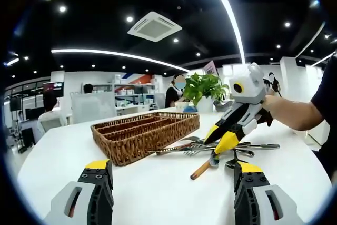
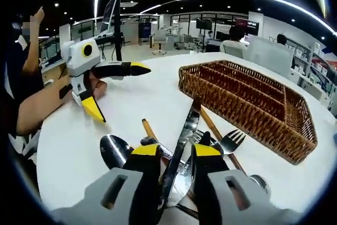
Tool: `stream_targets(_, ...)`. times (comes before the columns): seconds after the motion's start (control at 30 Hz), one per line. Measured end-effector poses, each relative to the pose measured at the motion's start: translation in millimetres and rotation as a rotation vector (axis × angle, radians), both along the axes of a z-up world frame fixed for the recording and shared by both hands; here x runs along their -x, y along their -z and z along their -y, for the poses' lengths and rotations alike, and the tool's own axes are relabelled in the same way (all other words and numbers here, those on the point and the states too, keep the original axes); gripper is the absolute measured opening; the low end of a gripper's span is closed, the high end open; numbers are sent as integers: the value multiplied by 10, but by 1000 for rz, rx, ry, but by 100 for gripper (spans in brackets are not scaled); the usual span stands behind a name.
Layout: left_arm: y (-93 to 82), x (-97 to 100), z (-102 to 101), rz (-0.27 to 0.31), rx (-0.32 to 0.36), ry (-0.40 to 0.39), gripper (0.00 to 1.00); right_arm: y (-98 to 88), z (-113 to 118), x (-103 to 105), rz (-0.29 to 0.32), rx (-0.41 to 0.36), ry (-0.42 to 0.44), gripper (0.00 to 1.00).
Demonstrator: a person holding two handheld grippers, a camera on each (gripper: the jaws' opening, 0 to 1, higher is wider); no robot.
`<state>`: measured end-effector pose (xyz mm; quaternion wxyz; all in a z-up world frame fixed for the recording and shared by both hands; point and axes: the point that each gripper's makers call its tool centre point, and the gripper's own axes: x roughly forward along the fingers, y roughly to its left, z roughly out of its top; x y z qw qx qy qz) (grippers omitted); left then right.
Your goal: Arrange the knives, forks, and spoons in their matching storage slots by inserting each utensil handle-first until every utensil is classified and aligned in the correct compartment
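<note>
A brown wicker tray [image 1: 126, 154] with long slots lies on the white table [image 1: 63, 151], left of a pile of cutlery [image 1: 237, 147]. My left gripper [image 1: 172, 175] stands open above bare tabletop with nothing between its jaws. My right gripper [image 1: 211, 148] reaches into the pile from the right, and a brown handle [image 1: 201, 170] sticks out at its tips. In the right gripper view, the right gripper [image 2: 176, 148] is shut on a silver knife [image 2: 187, 130] whose blade points toward the wicker tray [image 2: 237, 114]. A spoon [image 2: 113, 151] and a fork [image 2: 231, 140] lie beside it. The left gripper [image 2: 118, 90] hovers open at the left.
A potted plant [image 1: 205, 88] stands behind the tray. A person's forearm [image 1: 295, 111] holds the right gripper, and a forearm [image 2: 42, 104] lies along the table's left side. People, chairs and desks fill the office beyond the table's rounded edge [image 1: 31, 164].
</note>
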<state>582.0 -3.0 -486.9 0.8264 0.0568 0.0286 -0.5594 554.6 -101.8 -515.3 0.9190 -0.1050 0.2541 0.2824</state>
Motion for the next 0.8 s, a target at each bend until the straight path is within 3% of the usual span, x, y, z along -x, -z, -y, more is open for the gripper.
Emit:
stream_targets(0.2, 0, -13, -4, 0, 1, 0, 100, 14, -27, -54, -64, -32, 39, 18)
stream_targets(0.37, -2, -21, -8, 0, 3, 0, 100, 73, -46, -58, -127, -5, 59, 20)
stream_targets(0.63, -3, -26, -11, -1, 5, 0, 100, 134, -29, -180, -174, -18, 80, 14)
stream_targets(0.8, -5, -25, -12, -1, 7, 2, 100, 139, -19, -182, -173, -5, 69, 10)
